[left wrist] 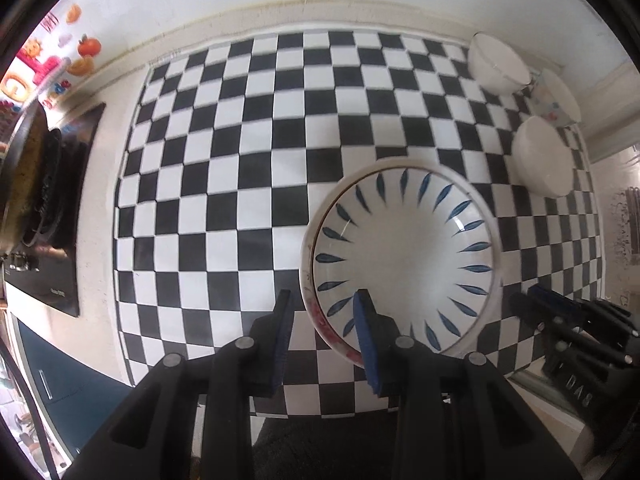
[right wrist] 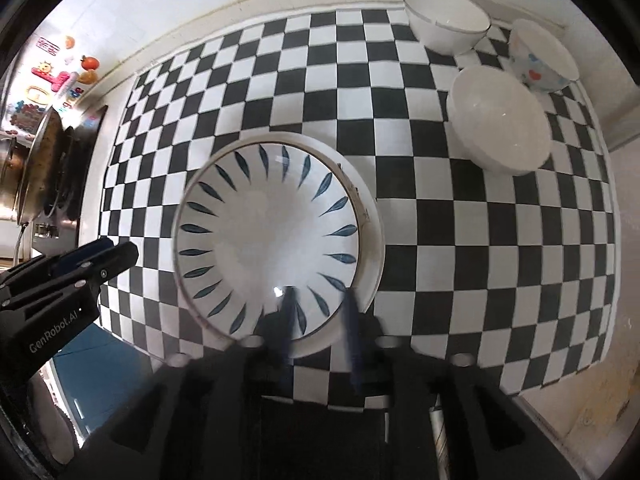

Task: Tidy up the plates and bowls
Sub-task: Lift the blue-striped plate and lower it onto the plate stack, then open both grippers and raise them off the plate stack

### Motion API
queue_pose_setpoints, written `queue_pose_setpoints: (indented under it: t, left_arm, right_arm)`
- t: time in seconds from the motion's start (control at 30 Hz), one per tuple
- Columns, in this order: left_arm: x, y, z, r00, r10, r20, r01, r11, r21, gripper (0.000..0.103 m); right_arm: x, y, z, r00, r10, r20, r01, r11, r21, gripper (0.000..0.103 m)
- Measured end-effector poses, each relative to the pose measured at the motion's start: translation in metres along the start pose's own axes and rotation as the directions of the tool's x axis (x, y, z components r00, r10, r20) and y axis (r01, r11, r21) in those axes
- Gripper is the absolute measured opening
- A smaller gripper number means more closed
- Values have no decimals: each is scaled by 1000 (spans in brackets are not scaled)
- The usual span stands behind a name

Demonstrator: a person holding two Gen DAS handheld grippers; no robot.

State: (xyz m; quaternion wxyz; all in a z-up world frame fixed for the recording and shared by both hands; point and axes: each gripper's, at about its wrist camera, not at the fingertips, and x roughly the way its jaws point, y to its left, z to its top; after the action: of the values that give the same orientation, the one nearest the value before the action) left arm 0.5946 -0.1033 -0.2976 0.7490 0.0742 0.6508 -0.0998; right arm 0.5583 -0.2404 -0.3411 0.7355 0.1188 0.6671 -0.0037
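A white plate with blue leaf marks (left wrist: 404, 260) lies on top of another plate with a red-patterned rim (left wrist: 320, 320) on the checkered mat; it also shows in the right wrist view (right wrist: 268, 248). My left gripper (left wrist: 324, 320) is open, its fingers straddling the near left rim of the stack. My right gripper (right wrist: 320, 308) is open and blurred, its fingers over the near right rim of the plates. Three bowls stand at the far right: a white bowl (right wrist: 446, 20), a bowl with coloured spots (right wrist: 540, 60) and a larger white bowl (right wrist: 500, 120).
The black-and-white checkered mat (left wrist: 240, 160) covers the counter. A stove with a pan (left wrist: 28, 176) is at the left, and the wall behind it carries colourful stickers (left wrist: 48, 60). The counter's front edge drops to a blue cabinet (right wrist: 100, 360).
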Motion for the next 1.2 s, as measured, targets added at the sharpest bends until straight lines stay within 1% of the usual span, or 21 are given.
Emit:
queue_pose_setpoints:
  t: [0.07,0.1,0.13,0.17,0.2,0.23,0.3,0.33,0.47,0.57,0.6,0.67,0.8,0.9,1.0,1.1,1.2]
  left_arm:
    - [-11,-1,-3,999,16,29,-17,1000,11,28]
    - [-14,-3,-6,999,15,34,-16,1000,17,28]
    - [-21,-3,-8,999,10,42,-11,1000,25,29]
    - [-25,-2,-9,999,13,52,-15,999,32,34]
    - [-30,-3,-10,998,14,62,-17,999,36,44]
    - [-37,-2,-12,997,3,72,-6,999,34,50]
    - [-51,-1,-14,996,-14,88,11,999,30,76]
    - [-56,-1,-15,995,-15,98,11,999,31,80]
    - [-87,0,-22,986,-7,164,2,1000,29,80]
    - [-107,0,-27,982,-8,189,4,1000,24,81]
    - [-111,1,-28,981,-16,192,11,1000,24,82]
    - [-122,-1,-33,980,-24,199,19,999,30,89]
    - [-147,-4,-40,971,-36,238,29,999,36,89]
    - [-159,-2,-43,968,-46,245,42,999,22,89]
    - [-168,1,-46,968,-34,250,30,999,22,89]
    - [-170,5,-49,970,-35,241,32,999,14,89]
    - [-169,7,-52,973,-35,230,31,999,19,89]
  right_arm:
    - [-12,2,-6,1000,9,25,-9,1000,6,88]
    - [-21,4,-10,999,17,37,-17,1000,13,94]
    - [-27,3,-12,999,19,44,-20,1000,17,96]
    - [-35,3,-15,999,15,51,-16,1000,23,96]
    - [-44,4,-19,998,8,61,-10,999,33,96]
    - [-52,2,-21,997,6,73,-9,999,38,96]
    - [-69,3,-27,995,-7,101,3,999,46,96]
    - [-78,3,-29,993,-12,116,6,999,50,96]
    - [-115,10,-37,983,-37,179,28,998,49,96]
    - [-143,15,-44,976,-26,218,16,999,51,96]
    - [-152,15,-45,973,-18,230,6,999,53,96]
    - [-168,16,-48,968,-11,252,-4,998,55,96]
    - [-192,19,-54,961,-13,277,-1,999,47,96]
    - [-204,19,-57,958,-25,285,14,999,41,96]
    - [-213,21,-59,957,-29,287,19,999,35,96]
    - [-221,24,-60,954,-36,298,29,999,28,96]
    - [-223,27,-62,955,-40,294,33,999,28,96]
